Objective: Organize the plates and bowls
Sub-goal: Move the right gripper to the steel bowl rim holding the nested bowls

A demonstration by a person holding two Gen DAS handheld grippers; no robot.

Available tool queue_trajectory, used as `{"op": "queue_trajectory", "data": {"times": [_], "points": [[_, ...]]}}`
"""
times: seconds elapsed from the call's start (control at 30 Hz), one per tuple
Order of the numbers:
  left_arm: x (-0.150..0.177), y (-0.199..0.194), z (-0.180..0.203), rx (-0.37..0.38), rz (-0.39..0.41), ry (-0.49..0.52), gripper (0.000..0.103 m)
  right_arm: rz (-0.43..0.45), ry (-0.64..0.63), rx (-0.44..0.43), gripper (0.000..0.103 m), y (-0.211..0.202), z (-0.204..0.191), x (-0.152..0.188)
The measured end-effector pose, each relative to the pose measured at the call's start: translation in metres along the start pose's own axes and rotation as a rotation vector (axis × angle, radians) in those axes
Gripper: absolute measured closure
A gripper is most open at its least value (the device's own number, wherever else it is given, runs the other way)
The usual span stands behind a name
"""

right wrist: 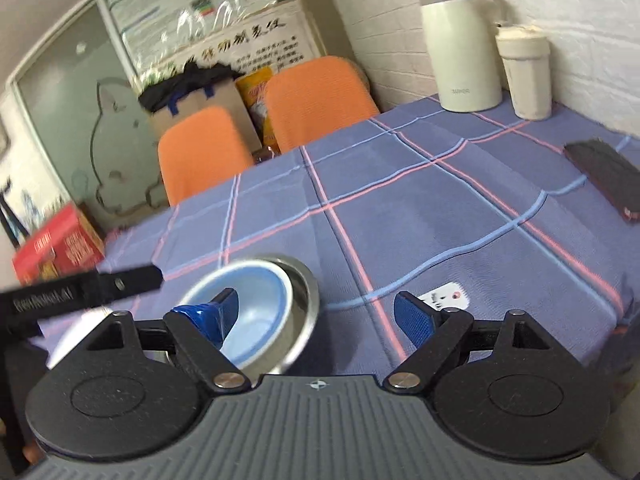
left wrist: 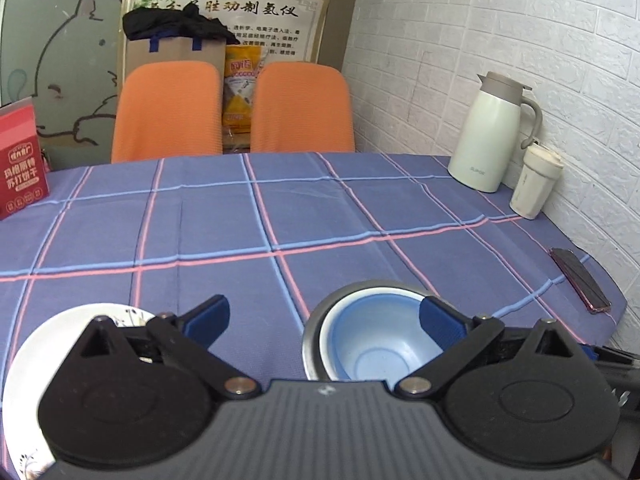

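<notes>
Bowls nested at table edge, both grippers empty with jaws apart.

Left gripper (left wrist: 323, 320) hovered with jaws wide apart and holding nothing; the blue bowl (left wrist: 374, 336) sat inside the steel bowl (left wrist: 316, 322) at its 3 o'clock, and the white plate (left wrist: 48, 344) lay at its 9 o'clock, both resting on the checked tablecloth (left wrist: 280, 216). Right gripper (right wrist: 316, 314) likewise had its jaws apart and empty, the nested bowls at its 9 o'clock. Judged step: bowls stacked, plate not yet placed. Next move would call for closing on the plate rim or the bowl stack. The plate was largely hidden behind the left gripper body; the right wrist view was motion-blurred, so contact between its left finger and the blue bowl could not be determined.
</notes>
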State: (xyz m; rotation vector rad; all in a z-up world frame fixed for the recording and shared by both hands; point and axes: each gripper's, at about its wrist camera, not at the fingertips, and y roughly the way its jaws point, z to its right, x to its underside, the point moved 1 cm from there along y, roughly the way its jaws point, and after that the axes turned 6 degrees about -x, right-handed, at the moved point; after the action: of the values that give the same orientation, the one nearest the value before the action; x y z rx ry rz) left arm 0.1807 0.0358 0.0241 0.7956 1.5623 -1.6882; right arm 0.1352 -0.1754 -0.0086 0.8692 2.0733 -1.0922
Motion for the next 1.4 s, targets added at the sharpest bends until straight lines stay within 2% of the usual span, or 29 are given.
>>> {"op": "queue_trajectory", "data": {"times": [0.07, 0.17, 0.5, 0.63, 0.83, 1.07, 1.17, 1.3, 1.4], "points": [[0.0, 0.001, 0.001, -0.01, 0.0, 0.003, 0.003, 0.012, -0.005, -0.037, 0.031, 0.0, 0.0, 0.002], [0.0, 0.001, 0.002, -0.015, 0.001, 0.006, 0.003, 0.001, -0.065, -0.015, 0.031, 0.002, -0.005, 0.004], [0.001, 0.005, 0.007, -0.009, -0.034, 0.022, 0.003, -0.078, -0.052, 0.0, 0.031, 0.011, -0.003, 0.009], [-0.004, 0.014, 0.004, 0.006, -0.084, 0.03, 0.003, -0.117, -0.086, -0.005, 0.031, 0.02, -0.007, 0.01], [-0.01, 0.047, -0.002, 0.109, -0.249, 0.036, 0.003, -0.184, -0.134, 0.0, 0.031, 0.043, -0.012, 0.009], [-0.008, 0.086, 0.008, 0.118, -0.357, 0.109, 0.003, -0.243, -0.179, 0.02, 0.031, 0.065, -0.018, 0.009], [-0.006, 0.1, 0.01, 0.113, -0.382, 0.118, 0.003, -0.237, -0.187, 0.022, 0.031, 0.065, -0.017, 0.012], [0.0, 0.109, 0.008, 0.136, -0.408, 0.082, 0.004, -0.226, -0.238, 0.046, 0.031, 0.067, -0.027, 0.018], [0.004, 0.105, 0.016, 0.095, -0.372, 0.145, 0.015, -0.217, -0.277, 0.038, 0.031, 0.07, -0.04, 0.026]]}}
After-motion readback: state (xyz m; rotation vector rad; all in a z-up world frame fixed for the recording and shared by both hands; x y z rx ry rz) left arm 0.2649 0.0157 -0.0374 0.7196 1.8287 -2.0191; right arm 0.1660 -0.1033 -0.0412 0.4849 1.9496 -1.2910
